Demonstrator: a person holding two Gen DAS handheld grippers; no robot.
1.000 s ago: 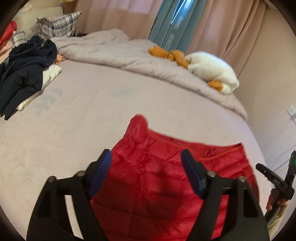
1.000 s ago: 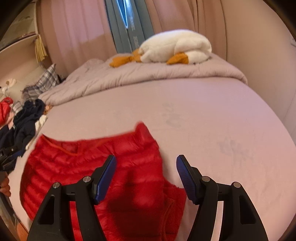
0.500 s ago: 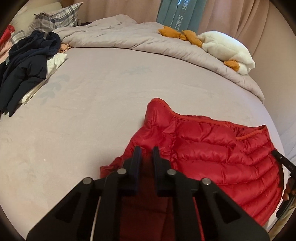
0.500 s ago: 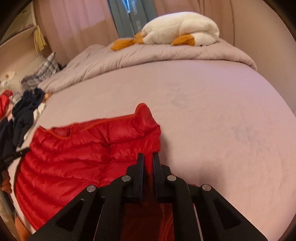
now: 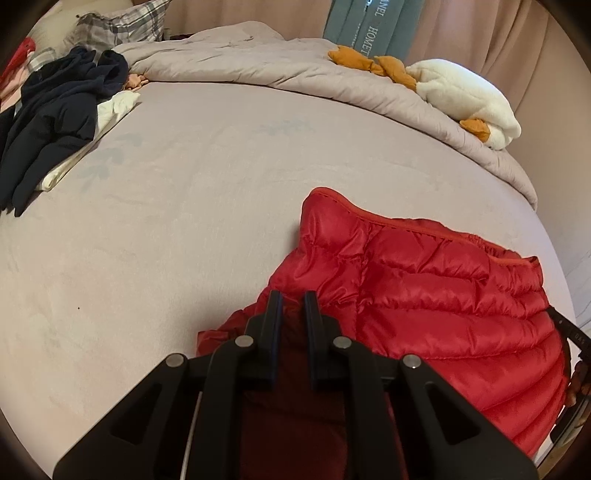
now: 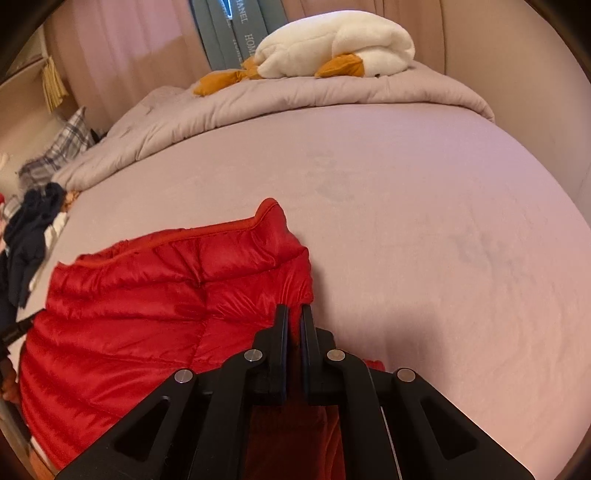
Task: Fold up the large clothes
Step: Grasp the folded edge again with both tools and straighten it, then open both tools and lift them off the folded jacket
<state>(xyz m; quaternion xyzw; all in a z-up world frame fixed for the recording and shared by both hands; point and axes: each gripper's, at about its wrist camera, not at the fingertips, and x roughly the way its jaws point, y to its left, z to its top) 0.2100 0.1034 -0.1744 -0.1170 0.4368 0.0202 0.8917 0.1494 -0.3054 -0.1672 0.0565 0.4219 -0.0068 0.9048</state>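
Red quilted jacket (image 5: 424,295) spread over the near part of the bed (image 5: 184,240), one corner poking up toward the middle of the mattress. Left gripper (image 5: 293,301) clamped on the jacket's near-left edge, right gripper (image 6: 294,314) pinched tight on its near-right edge — red fabric caught between both pairs of fingers. Probably light and puffy, soft with no stiffness, shell shiny and likely slippery; best taken at edge seams or corners, where the thin fabric bunches into the pads. Counted: one red jacket, two grippers, one white plush goose (image 6: 332,44) on one rumpled duvet (image 5: 295,77), one plaid pillow (image 5: 122,22), one heap of dark clothes (image 5: 55,110).
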